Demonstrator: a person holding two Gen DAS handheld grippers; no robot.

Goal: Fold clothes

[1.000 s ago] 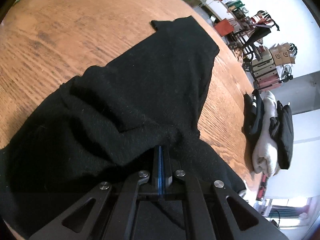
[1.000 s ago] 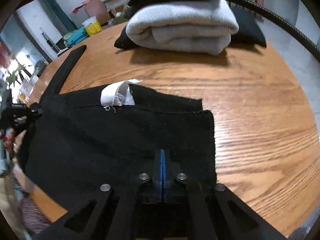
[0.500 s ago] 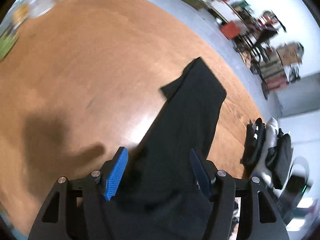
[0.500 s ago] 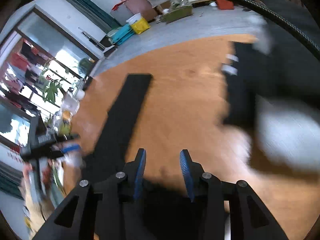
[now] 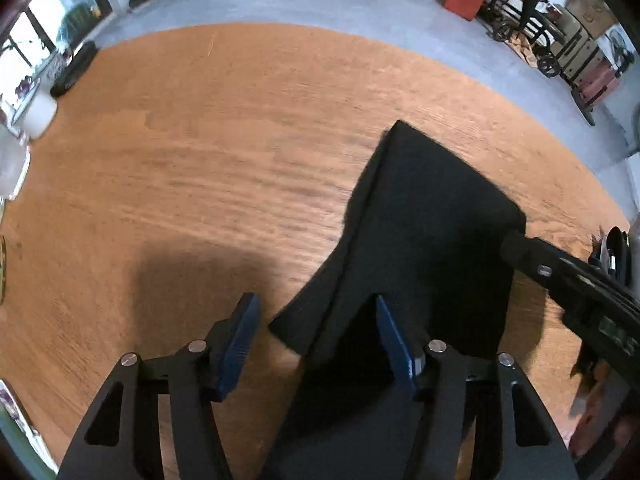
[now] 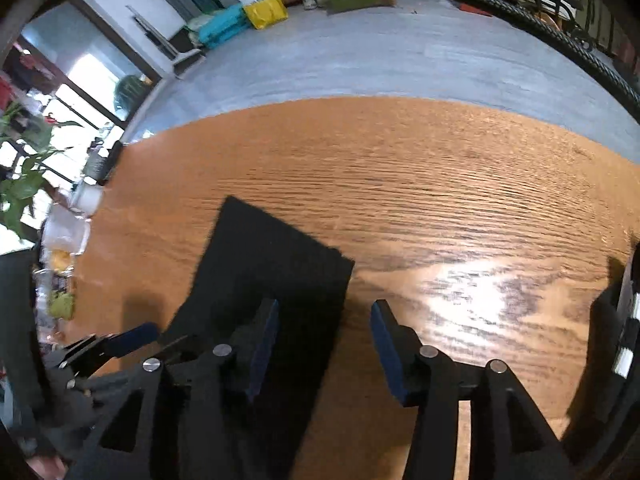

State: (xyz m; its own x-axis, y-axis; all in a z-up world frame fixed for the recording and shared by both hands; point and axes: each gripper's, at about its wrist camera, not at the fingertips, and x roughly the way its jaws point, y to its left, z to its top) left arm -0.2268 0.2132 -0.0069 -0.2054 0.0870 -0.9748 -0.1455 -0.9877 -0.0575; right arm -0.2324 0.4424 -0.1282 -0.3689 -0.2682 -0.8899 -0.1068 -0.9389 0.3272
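A black garment (image 5: 424,232) lies flat on the round wooden table (image 5: 224,152), folded into a long strip; it also shows in the right wrist view (image 6: 272,272). My left gripper (image 5: 320,336) is open above the strip's near left edge, holding nothing. My right gripper (image 6: 324,340) is open above the strip's right edge, holding nothing. The right gripper's body shows at the right of the left wrist view (image 5: 576,280), and the left gripper shows at the lower left of the right wrist view (image 6: 112,344).
A stack of folded clothes sits at the table's right edge (image 5: 616,248) (image 6: 624,328). A white cup (image 5: 40,112) and other small items stand at the table's left edge. Grey floor and clutter lie beyond the table.
Both grippers let go of the black garment, opened and lifted back. The garment now lies as a narrow folded strip. Both cameras swung toward the far side of the table.
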